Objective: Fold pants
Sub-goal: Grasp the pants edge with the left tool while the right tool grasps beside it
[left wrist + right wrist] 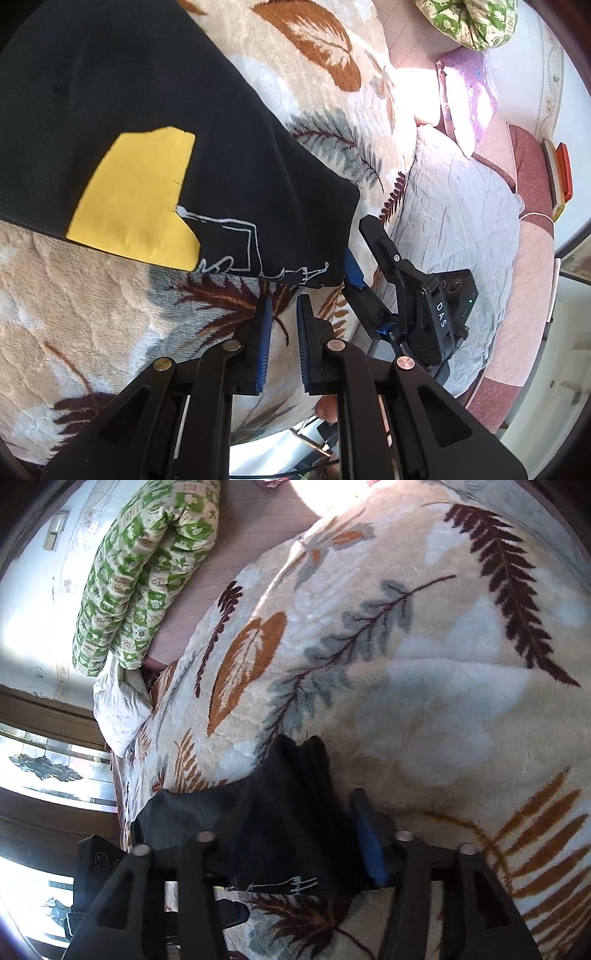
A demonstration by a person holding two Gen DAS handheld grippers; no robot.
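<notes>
Black pants (129, 110) with a yellow patch (136, 199) and white line drawing lie on a leaf-patterned fleece blanket (92, 314). My left gripper (284, 299) is open and empty, its blue pads just short of the pants' near hem. My right gripper (352, 254) shows in the left wrist view at the pants' corner. In the right wrist view the black cloth (280, 812) is bunched between the fingers of the right gripper (295, 812), with the left pad hidden under it and the right blue pad (367, 845) standing a little off it.
The blanket (424, 683) covers a bed. A green patterned quilt (140, 572) lies at the far edge; a grey quilted pad (454, 221) and purple pillow (465, 96) lie to the right. A window (48, 775) is on the left.
</notes>
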